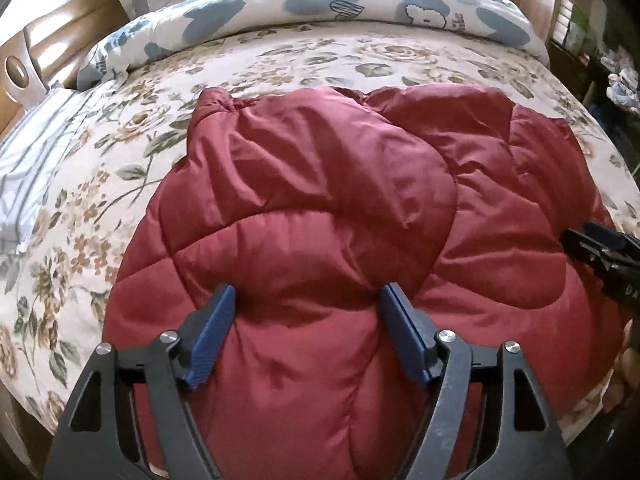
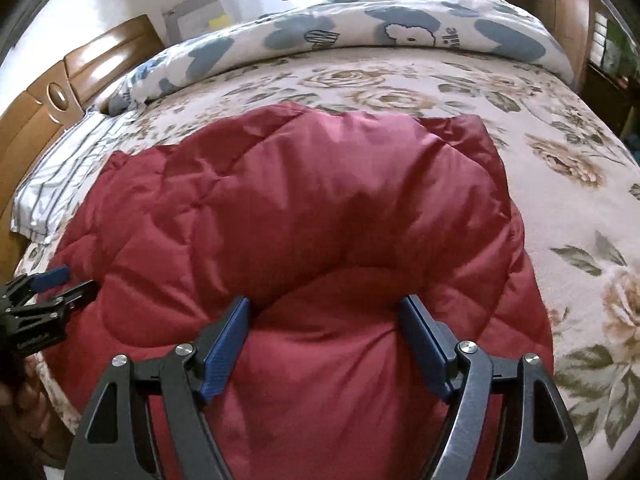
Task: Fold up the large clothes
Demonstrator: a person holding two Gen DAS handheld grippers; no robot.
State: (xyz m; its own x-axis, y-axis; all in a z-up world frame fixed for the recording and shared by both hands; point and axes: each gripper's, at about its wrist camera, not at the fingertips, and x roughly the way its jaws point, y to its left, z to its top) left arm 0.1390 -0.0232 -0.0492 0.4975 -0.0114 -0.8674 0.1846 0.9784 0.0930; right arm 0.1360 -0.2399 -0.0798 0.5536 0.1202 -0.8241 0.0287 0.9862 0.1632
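Blue-padded fingers (image 1: 211,334) of the left gripper (image 1: 306,334) spread wide, nothing pinched, a puffy ridge of fabric bulging up between them. Right gripper (image 2: 326,346) same: fingers (image 2: 424,346) spread wide, straddling another bulge without clamping it.

Task thing: dark red quilted padded jacket (image 1: 320,184), shiny synthetic shell, lying on the floral-print bed sheet (image 1: 100,184) at the bed's near edge, roughly centred along that edge (near hem seems to hang over the edge, but the grippers hide it). Already bunched or partly folded; layers overlap near the middle.

Handling judgement: light for its bulk, soft, springy. It will likely puff back after pressing. The shell looks slick, so a shallow pinch may slip. Better to take a deep bite at a stitched seam or a doubled edge, both grippers on the near hem or corners, not on the fat padded middle.

Orientation: long axis appears to run from the near edge toward the far edge, where a blue-and-white cartoon-print duvet (image 1: 320,4) is rolled up. A narrower knotted-looking end (image 1: 216,100) points toward the far left, near the striped white pillow (image 1: 36,152) and the wooden headboard (image 1: 52,44). I cannot tell whether that end is collar, hood or sleeve.
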